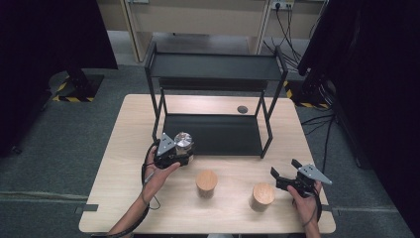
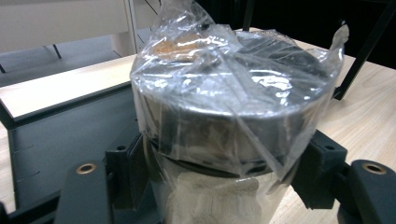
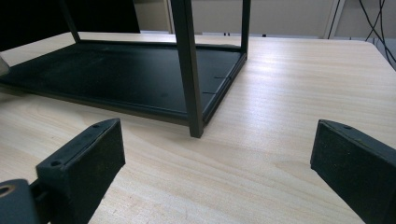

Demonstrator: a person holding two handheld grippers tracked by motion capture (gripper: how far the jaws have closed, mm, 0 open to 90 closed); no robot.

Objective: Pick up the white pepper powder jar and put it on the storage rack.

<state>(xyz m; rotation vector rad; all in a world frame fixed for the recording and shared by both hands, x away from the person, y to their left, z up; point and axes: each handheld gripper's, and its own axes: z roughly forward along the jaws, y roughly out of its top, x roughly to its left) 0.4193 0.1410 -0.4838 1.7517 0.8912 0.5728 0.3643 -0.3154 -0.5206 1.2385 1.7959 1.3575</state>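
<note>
My left gripper is shut on a plastic-wrapped jar with a dark lid, at the front left corner of the black two-tier rack. In the left gripper view the wrapped jar sits squeezed between both pads, just over the rack's lower shelf. Two jars with wooden lids stand on the table, one in the middle and one to its right. My right gripper is open near the right jar, above the table's front right part. The right gripper view faces the rack's front right leg.
The light wooden table carries the rack with an upper shelf. A small dark round cap lies behind the rack. Dark curtains flank both sides, and cables trail on the floor at the right.
</note>
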